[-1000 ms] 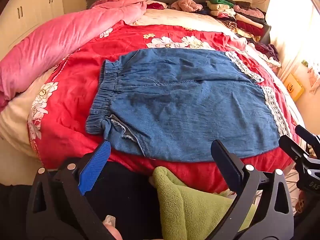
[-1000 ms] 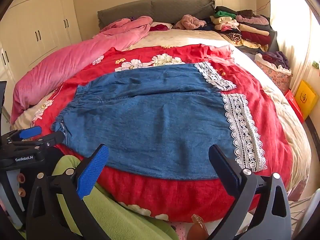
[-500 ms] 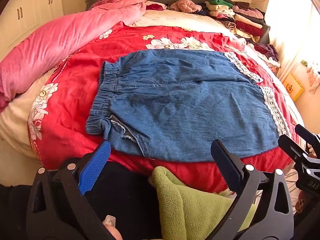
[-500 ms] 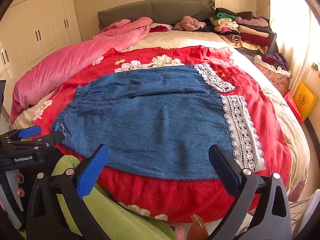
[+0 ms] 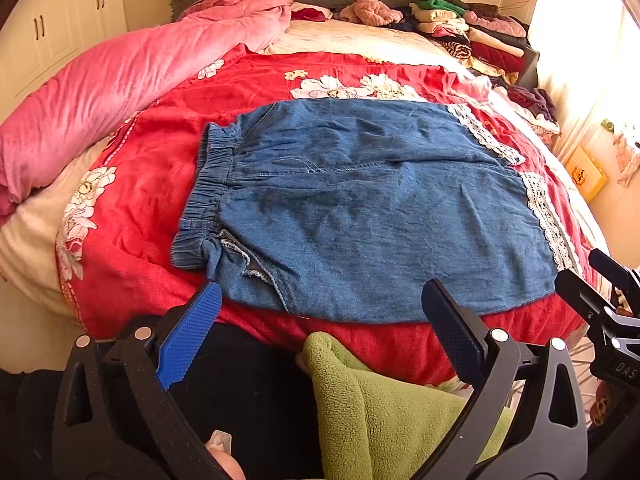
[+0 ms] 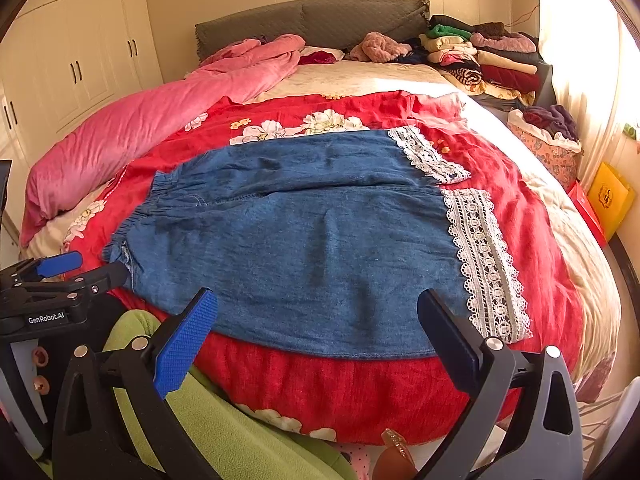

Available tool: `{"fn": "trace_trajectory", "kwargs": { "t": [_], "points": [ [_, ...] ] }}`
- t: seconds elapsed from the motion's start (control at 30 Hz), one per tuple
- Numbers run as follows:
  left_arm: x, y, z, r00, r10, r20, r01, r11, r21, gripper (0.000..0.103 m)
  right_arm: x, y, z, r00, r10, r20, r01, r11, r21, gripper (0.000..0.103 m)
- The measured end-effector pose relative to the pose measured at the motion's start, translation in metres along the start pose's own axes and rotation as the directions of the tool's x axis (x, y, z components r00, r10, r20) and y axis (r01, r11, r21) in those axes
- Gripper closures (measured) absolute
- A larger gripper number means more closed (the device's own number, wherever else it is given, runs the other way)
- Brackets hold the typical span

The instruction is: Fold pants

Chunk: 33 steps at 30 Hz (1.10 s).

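Note:
Blue denim pants [image 5: 360, 208] with white lace cuffs [image 5: 548, 220] lie flat on a red floral bedspread [image 5: 152, 168], waistband to the left, legs to the right. They also show in the right wrist view [image 6: 304, 236], lace cuffs [image 6: 484, 264] at the right. My left gripper [image 5: 320, 304] is open and empty, held at the near edge of the bed by the waist end. My right gripper [image 6: 316, 312] is open and empty, at the near edge by the leg end. Neither touches the pants.
A pink duvet [image 5: 100, 92] lies along the bed's left side. Stacked folded clothes [image 6: 488, 60] sit at the far right by the grey headboard [image 6: 312, 20]. A green fleece garment [image 5: 380, 408] is close below the grippers. White wardrobes [image 6: 72, 60] stand left.
Both views have shifted very slightly; the pants lie as before and both grippers stay open.

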<state>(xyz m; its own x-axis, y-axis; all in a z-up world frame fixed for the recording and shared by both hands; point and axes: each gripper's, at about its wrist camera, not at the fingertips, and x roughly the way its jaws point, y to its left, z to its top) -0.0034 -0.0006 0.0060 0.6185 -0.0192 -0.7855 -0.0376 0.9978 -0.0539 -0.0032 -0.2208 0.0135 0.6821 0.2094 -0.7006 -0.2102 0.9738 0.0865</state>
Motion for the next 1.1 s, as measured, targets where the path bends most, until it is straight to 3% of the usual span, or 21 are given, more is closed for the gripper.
{"fn": "trace_trajectory", "kwargs": {
  "t": [1.1],
  "points": [
    [0.0009,0.0082,0.0029,1.0,0.011,0.009,-0.011,1.0,-0.004,0.009,-0.0013,0.0018,-0.0006,1.0,-0.002,0.002,0.002,1.0,0.0,0.004]
  ]
}}
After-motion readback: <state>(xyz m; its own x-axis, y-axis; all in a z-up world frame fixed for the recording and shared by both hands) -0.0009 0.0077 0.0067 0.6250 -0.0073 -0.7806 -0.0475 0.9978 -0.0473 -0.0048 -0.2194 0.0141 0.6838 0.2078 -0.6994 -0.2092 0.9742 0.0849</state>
